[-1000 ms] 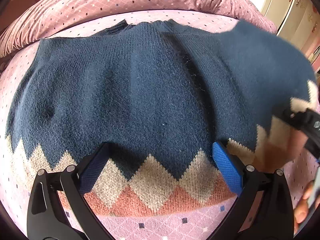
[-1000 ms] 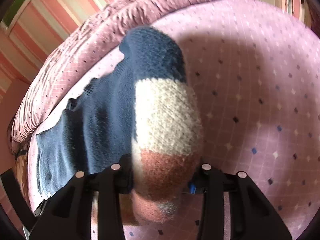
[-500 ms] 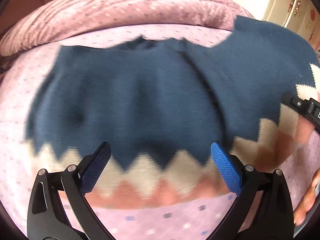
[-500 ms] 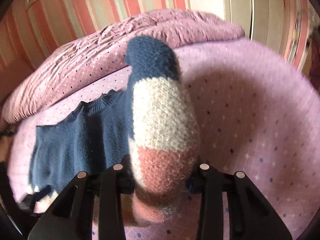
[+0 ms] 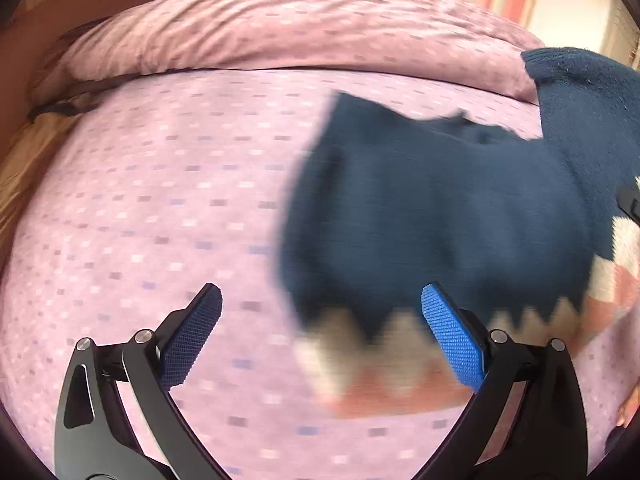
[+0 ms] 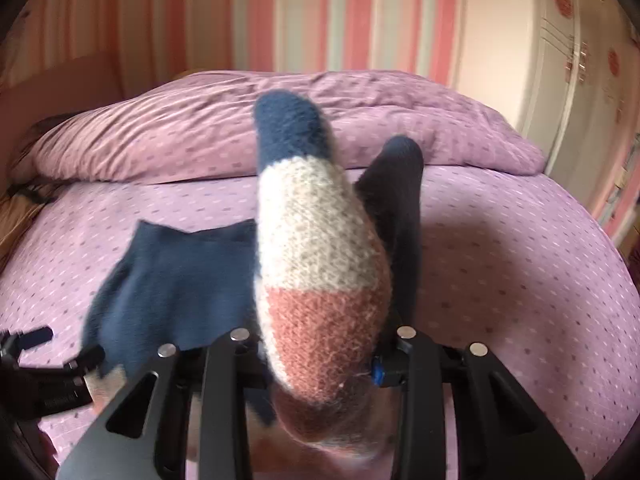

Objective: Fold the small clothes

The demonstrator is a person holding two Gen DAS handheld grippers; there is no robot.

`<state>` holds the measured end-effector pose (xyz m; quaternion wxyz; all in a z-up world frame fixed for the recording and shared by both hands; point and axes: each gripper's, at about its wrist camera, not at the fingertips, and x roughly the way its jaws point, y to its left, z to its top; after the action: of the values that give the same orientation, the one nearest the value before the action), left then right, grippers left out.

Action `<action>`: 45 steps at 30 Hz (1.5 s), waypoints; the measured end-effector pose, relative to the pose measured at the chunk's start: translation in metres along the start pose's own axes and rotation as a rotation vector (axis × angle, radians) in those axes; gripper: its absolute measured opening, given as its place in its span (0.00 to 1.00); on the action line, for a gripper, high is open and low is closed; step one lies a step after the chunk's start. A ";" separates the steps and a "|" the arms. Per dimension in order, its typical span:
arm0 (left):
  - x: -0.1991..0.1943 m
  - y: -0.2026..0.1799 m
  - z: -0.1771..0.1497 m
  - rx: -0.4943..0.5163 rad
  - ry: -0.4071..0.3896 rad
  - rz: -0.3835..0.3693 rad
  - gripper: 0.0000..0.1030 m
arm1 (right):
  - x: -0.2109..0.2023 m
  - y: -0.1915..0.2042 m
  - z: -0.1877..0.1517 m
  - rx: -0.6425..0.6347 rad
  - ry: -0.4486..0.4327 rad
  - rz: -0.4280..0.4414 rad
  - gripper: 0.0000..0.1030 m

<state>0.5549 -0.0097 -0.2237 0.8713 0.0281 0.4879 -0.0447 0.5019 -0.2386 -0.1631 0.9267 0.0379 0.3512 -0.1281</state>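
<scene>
A navy knitted sweater (image 5: 440, 220) with a cream and rust zigzag hem lies on the pink dotted bed sheet (image 5: 140, 220). My left gripper (image 5: 320, 300) is open and holds nothing; it hovers over the sheet at the sweater's left edge, and its right finger overlaps the hem. My right gripper (image 6: 320, 340) is shut on a bunched cream and rust end of the sweater (image 6: 320, 240) and holds it above the bed. The rest of the garment (image 6: 172, 280) trails down to the left. The left gripper (image 6: 40, 360) also shows low at the left edge.
A rumpled pink duvet (image 5: 280, 28) lies piled along the far side of the bed. Behind it is a striped wall (image 6: 320, 12), with a cream wardrobe (image 6: 560, 60) at the right. A person's fingertip (image 5: 628, 412) shows at the right edge.
My left gripper has swung left off the hem, so the sweater now sits to its right. My right gripper has risen and rolled level with the sweater end still in it.
</scene>
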 end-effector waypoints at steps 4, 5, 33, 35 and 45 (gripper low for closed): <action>-0.005 0.052 0.000 -0.062 -0.014 0.037 0.96 | 0.002 0.038 -0.006 -0.049 0.014 0.038 0.33; -0.006 0.064 -0.001 -0.079 -0.016 0.042 0.96 | 0.005 0.046 -0.009 -0.060 0.022 0.048 0.33; -0.008 0.155 -0.016 -0.155 -0.041 0.068 0.97 | 0.017 0.170 -0.066 -0.487 0.137 0.211 0.63; -0.008 0.152 -0.012 -0.137 -0.045 0.067 0.97 | 0.014 0.163 -0.060 -0.474 0.167 0.244 0.63; -0.002 0.150 0.000 -0.146 -0.030 -0.028 0.97 | -0.011 0.155 -0.046 -0.517 0.150 0.301 0.77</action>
<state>0.5699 0.1395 -0.2210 0.8776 -0.0431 0.4770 -0.0218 0.5059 -0.0794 -0.1935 0.8858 -0.1381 0.4300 0.1071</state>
